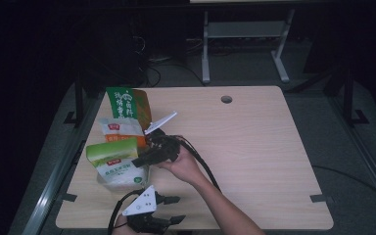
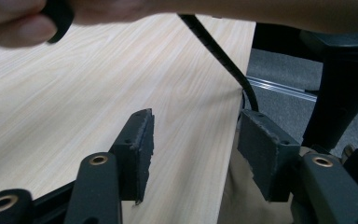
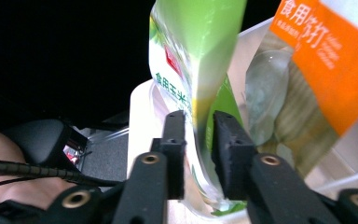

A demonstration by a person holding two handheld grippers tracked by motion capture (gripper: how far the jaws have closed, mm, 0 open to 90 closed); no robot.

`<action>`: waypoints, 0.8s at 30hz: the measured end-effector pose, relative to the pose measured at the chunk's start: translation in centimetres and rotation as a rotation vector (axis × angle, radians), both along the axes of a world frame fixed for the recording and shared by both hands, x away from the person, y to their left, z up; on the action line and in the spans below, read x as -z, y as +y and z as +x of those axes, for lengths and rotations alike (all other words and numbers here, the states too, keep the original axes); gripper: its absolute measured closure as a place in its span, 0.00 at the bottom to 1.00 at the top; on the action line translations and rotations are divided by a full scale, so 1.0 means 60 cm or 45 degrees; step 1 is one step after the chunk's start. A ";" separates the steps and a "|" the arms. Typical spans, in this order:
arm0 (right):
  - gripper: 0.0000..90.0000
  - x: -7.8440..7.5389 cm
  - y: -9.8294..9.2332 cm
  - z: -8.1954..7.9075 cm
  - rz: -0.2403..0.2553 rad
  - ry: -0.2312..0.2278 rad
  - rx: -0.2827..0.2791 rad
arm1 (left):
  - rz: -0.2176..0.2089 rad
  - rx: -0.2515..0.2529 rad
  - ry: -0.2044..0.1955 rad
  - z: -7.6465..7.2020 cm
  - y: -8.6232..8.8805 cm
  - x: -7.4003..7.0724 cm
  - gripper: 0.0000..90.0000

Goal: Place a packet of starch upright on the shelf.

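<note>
The right gripper (image 3: 199, 122) sat closest, its jaws straddling the green-topped bag (image 3: 193, 60) with a sliver of gap on either side (not pressing, as far as could be seen). The bag stood upright between them, long axis running up from the white bin (image 1: 108, 180), orange-labelled bag (image 3: 321, 56) beyond. Best to back out straight, so it wouldn't tip. The left gripper (image 2: 193, 149) hung open over the table (image 2: 74, 98).

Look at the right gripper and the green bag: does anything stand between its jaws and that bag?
Nothing visible does. In the right gripper view, the right gripper has its jaws on either side of the green bag, whose edge runs straight down between them. The orange bag stands beside it, outside the jaws.
</note>
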State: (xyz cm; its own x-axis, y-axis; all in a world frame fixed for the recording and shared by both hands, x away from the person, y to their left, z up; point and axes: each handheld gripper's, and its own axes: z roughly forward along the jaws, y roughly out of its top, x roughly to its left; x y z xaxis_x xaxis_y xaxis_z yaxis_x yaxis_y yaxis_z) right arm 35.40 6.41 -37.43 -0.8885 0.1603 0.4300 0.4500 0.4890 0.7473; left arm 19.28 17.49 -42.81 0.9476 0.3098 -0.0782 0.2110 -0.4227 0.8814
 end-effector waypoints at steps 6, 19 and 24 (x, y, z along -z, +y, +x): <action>0.69 -0.007 -0.029 0.002 0.007 -0.013 0.034 | -0.004 -0.040 0.018 0.005 0.004 0.000 0.43; 0.59 -0.004 -0.111 0.014 -0.032 -0.009 0.134 | -0.006 -0.071 0.036 0.014 0.010 0.001 0.39; 0.57 -0.003 -0.141 0.014 -0.040 -0.005 0.176 | -0.007 -0.079 0.035 0.017 0.012 0.001 0.38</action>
